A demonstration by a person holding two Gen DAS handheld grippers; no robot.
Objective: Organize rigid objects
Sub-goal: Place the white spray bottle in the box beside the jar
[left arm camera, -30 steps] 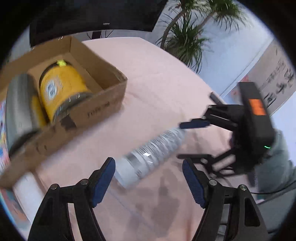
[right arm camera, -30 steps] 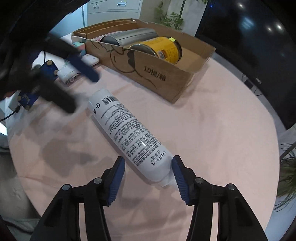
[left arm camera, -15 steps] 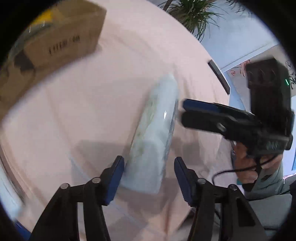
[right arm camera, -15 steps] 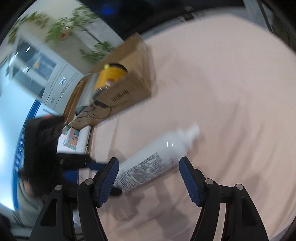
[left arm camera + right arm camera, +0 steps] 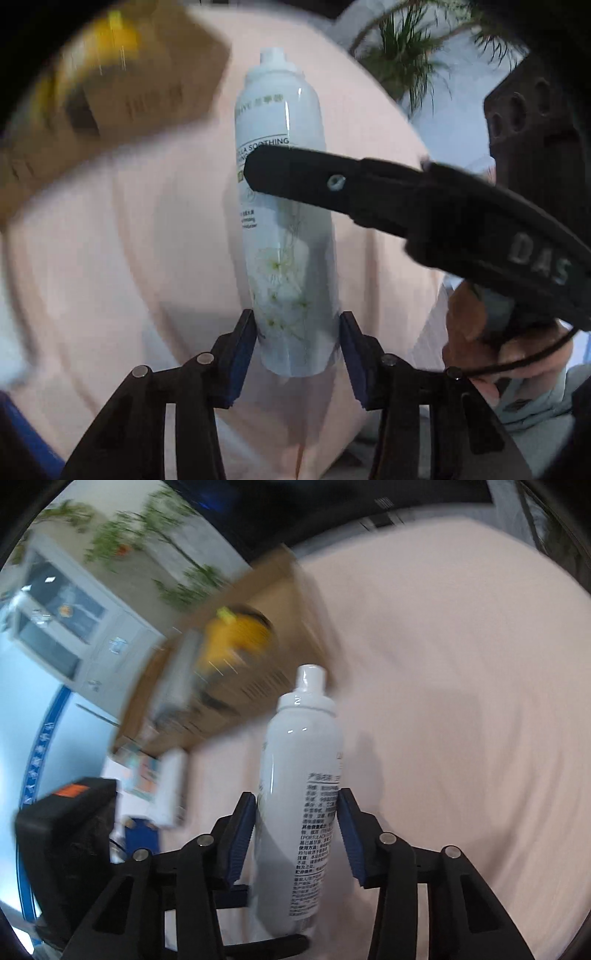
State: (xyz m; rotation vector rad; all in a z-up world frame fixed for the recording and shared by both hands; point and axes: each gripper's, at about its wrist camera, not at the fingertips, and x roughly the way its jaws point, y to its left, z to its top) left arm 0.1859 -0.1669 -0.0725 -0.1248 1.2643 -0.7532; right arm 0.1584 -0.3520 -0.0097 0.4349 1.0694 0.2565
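Note:
A white spray bottle with a flower print lies along my left gripper, base between the blue pads, which touch both sides while the jaws are closing. One black finger of the right gripper crosses the bottle's middle. In the right wrist view the same bottle stands nozzle-up between my right gripper's closing pads, which press its printed sides. The left gripper's fingers reach in at its base. Behind it, blurred, a cardboard box holds a yellow jar.
The pink cloth covers a round table. Small packets lie beside the box. A person's hand holds the right gripper's handle. Potted plants and a grey cabinet stand beyond the table.
Both grippers have closed in on the bottle, the left at its base and the right at its middle. The right wrist rolled strongly. The bottle turned from lying crosswise to pointing away from both cameras.

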